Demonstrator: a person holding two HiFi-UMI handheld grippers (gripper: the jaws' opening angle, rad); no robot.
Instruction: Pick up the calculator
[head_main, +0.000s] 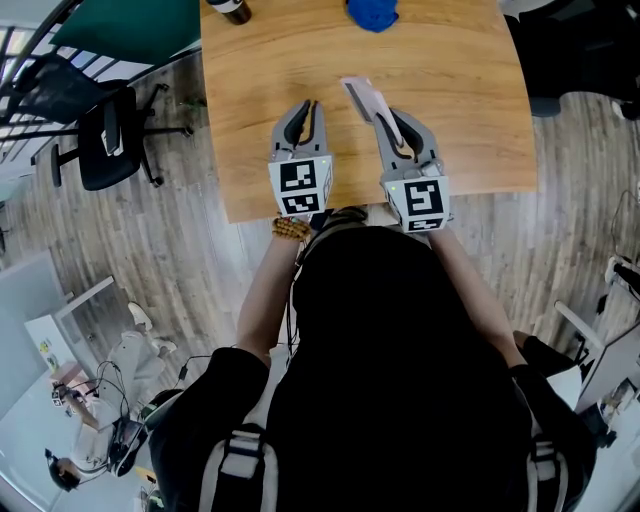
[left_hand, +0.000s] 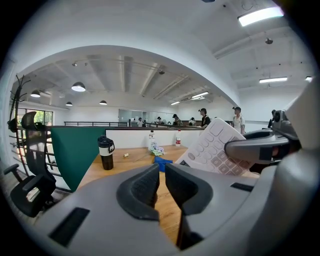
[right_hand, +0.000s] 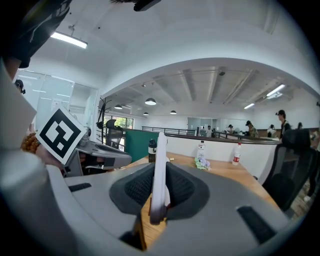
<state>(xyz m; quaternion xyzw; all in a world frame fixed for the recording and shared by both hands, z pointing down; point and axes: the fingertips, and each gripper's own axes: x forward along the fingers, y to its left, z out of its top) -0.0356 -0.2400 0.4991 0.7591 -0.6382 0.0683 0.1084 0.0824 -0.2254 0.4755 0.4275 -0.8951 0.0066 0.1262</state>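
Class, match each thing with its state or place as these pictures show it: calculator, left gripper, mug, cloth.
Things:
1. calculator
2. left gripper
3. mug
4. cloth

States:
A. upright on the table
B. blue, crumpled
C. clamped in the right gripper
D. empty, jaws nearly together

Pairs: 1-C, 2-D, 3-A, 4-B

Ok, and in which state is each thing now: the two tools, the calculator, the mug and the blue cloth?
left tool: shut to a narrow slit, empty.
right tool: shut on the calculator.
calculator: held on edge, keys facing the left tool.
mug: upright on the table, lid on.
blue cloth: crumpled on the table.
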